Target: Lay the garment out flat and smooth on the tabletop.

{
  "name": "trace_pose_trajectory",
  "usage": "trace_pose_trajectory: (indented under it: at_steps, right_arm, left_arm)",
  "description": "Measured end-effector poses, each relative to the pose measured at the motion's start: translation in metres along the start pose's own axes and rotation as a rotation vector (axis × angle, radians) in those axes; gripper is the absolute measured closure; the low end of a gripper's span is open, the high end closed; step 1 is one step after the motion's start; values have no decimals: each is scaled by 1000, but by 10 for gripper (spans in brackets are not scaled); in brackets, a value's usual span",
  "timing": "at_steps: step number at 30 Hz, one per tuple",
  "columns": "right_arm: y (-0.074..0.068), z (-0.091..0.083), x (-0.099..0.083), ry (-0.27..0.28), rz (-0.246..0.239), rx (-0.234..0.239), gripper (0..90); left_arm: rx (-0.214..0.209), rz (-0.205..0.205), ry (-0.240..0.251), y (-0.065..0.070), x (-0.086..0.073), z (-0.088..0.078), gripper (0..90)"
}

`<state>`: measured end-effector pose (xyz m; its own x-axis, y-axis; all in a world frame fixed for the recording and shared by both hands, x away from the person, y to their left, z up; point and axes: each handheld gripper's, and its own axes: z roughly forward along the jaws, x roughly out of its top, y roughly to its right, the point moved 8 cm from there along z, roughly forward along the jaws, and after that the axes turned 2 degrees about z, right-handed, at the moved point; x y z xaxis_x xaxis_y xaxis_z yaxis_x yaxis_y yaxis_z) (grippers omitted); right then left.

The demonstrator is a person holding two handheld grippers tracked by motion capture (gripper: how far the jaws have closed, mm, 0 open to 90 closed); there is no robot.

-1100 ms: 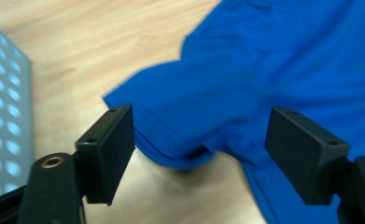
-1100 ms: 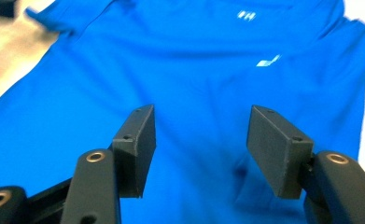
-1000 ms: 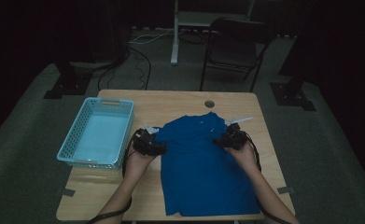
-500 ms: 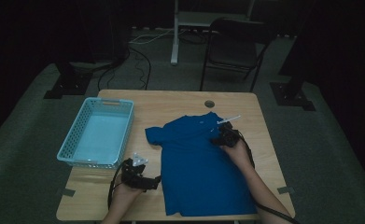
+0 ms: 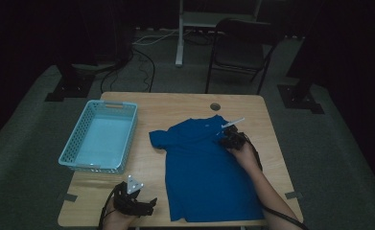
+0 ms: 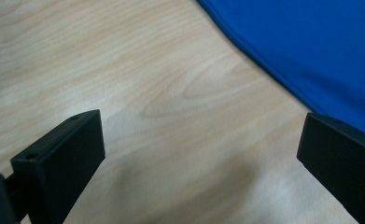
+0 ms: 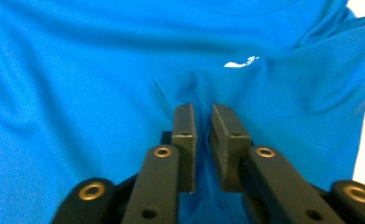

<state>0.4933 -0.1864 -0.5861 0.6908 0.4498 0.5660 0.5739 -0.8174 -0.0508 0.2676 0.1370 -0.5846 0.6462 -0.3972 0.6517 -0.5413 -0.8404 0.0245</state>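
1. Since the earlier frames, the left gripper [image 5: 144, 205] has been drawn back from the shirt's left sleeve to the table's near edge, and its jaws have been spread wide.
2. Nothing is held between those jaws; bare table [image 6: 171, 88] is seen between them, with the shirt's hem just beyond one jaw.
3. Meanwhile the right gripper [image 7: 202, 140] has just been closing, and a fold of the blue shirt [image 5: 204, 167] is pinched between its nearly touching pads near the right shoulder.
4. That shirt is laid flat on the right half of the table, its long axis running from the far side to the near edge, slightly slanted, with the collar pointed away from the person and the hem nearest.
5. To the left, well apart from the shirt, a light blue basket [image 5: 75, 143] is seen.
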Motion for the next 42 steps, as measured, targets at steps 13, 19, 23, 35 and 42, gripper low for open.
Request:
trace_pose_trajectory:
  at_steps: [13, 19, 23, 35, 42]
  right_arm:
    - [65, -50, 14, 166, 194, -36, 873]
    - [103, -71, 7, 185, 289, -103, 872]
    - [128, -77, -5, 159, 356, -191, 872]
    - [158, -65, -49, 99, 510, -247, 553]
    - [141, -79, -63, 135, 498, -206, 411]
  left_arm:
    - [16, -19, -4, -3, -16, -2, 11]
    - [21, -31, 6, -7, -19, -3, 12]
    - [28, -27, 11, -7, -19, -2, 12]
    - [14, -36, -2, -7, -24, 2, 12]
    - [11, -25, 5, -1, -21, -1, 12]
